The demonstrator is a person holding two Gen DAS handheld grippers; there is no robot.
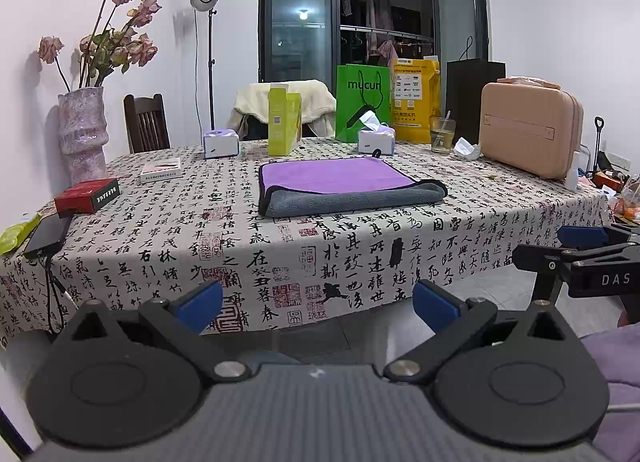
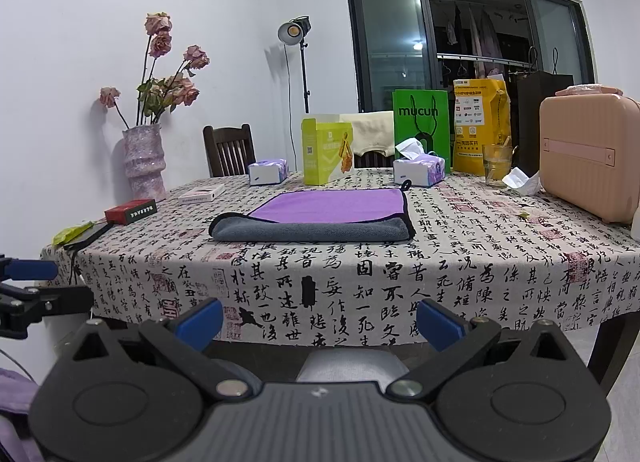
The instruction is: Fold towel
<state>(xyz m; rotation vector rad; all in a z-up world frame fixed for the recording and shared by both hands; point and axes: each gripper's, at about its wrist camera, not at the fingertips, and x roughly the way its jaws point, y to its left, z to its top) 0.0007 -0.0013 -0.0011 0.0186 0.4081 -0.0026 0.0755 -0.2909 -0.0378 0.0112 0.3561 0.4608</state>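
Observation:
A purple towel (image 1: 336, 180) with a grey underside and dark trim lies on the table (image 1: 160, 230), its near edge folded back so a grey band shows. It also shows in the right wrist view (image 2: 328, 206). My left gripper (image 1: 318, 302) is open and empty, held back from the table's front edge, below table height. My right gripper (image 2: 320, 322) is open and empty, also back from the front edge. The right gripper shows at the right of the left wrist view (image 1: 576, 250), and the left gripper at the left of the right wrist view (image 2: 32, 282).
The cloth with black calligraphy hangs over the front edge. Behind the towel stand two tissue boxes (image 1: 221, 143), a yellow-green carton (image 1: 283, 124), a green bag (image 1: 362, 100), a glass (image 1: 442, 135) and a pink case (image 1: 530, 128). A vase (image 1: 82, 128), red box (image 1: 87, 195) and phone (image 1: 47, 234) are at left.

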